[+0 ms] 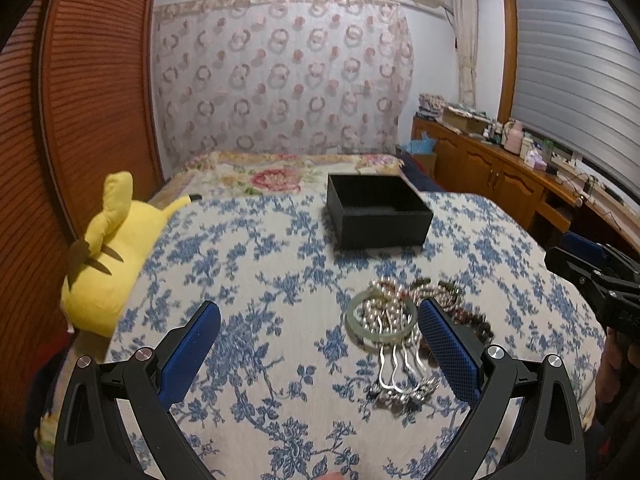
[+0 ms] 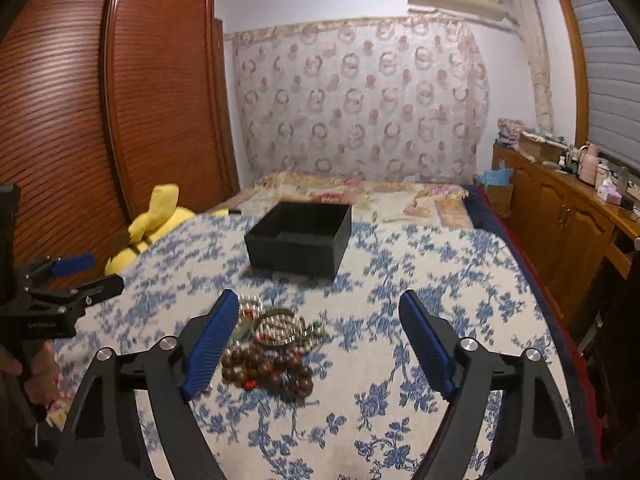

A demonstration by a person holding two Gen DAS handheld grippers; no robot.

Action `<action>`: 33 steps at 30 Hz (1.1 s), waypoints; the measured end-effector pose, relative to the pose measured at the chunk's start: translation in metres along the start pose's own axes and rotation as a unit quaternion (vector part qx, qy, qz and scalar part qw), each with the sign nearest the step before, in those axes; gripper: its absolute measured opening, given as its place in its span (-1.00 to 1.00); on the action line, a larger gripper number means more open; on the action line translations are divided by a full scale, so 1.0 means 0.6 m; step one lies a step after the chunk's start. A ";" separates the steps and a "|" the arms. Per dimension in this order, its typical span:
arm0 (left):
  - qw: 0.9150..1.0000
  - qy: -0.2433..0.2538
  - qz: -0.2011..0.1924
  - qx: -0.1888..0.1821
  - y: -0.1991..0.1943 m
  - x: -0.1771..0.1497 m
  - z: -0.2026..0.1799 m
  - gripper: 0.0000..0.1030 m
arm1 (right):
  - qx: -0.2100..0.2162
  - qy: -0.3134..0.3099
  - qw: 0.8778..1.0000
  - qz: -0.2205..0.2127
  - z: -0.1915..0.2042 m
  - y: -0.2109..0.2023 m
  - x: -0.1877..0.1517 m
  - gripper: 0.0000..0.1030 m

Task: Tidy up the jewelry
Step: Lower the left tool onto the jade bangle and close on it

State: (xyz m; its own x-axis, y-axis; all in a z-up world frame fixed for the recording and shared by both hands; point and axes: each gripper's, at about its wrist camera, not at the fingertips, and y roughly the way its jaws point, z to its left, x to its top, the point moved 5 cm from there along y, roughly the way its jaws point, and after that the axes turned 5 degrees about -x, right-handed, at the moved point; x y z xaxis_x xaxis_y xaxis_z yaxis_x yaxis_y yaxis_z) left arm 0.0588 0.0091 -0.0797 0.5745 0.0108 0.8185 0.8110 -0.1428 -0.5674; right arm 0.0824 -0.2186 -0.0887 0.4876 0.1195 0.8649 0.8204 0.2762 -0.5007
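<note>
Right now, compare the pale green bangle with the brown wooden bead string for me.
The pale green bangle is one smooth, rigid ring; the brown wooden bead string is many round beads bunched in a loose heap. The bangle is light and translucent; the beads are dark brown with a few red ones. The bangle lies near the left gripper, the beads between the fingers of the right gripper. Both lie in one jewelry pile on the floral bedspread, outside the black box.

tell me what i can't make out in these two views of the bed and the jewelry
- Floor of the black box, both views: near wall hides most of it, contents unknown.
- Jewelry pile: blurred, tangled; piece count unclear. Left view: left gripper finger covers its right side.
- Yellow plush toy: face turned away.
- Items on wooden cabinet: too small.
</note>
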 end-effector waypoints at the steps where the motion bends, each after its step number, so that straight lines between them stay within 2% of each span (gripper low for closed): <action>1: 1.000 -0.001 0.009 -0.004 0.008 -0.006 0.001 0.85 | 0.002 -0.003 1.000 0.006 0.000 0.006 -0.005 0.53; 11: 0.996 0.008 0.064 -0.055 0.063 -0.040 -0.018 0.85 | 0.033 -0.027 0.997 0.070 0.004 0.066 -0.055 0.23; 19: 0.990 0.032 0.115 -0.080 0.114 -0.047 -0.041 0.85 | 0.056 -0.033 0.992 0.110 0.007 0.095 -0.091 0.21; 23: 0.983 0.052 0.141 -0.101 0.143 -0.045 -0.063 0.85 | 0.059 -0.033 0.991 0.114 0.005 0.101 -0.099 0.21; 28: 0.981 0.052 0.153 -0.110 0.170 -0.034 -0.073 0.85 | 0.068 -0.026 0.991 0.113 0.003 0.102 -0.104 0.21; 33: 0.977 0.053 0.171 -0.112 0.202 -0.034 -0.079 0.52 | 0.070 -0.024 0.992 0.105 0.001 0.099 -0.103 0.21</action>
State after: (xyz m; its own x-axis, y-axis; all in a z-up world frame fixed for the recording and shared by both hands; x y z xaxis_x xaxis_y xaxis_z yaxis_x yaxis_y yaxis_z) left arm 0.1399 -0.0555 -0.1610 0.7830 -0.1768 0.5964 0.5223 -0.3337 -0.7847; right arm 0.1006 -0.2089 -0.1719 0.6257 0.2320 0.7448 0.6516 0.3695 -0.6625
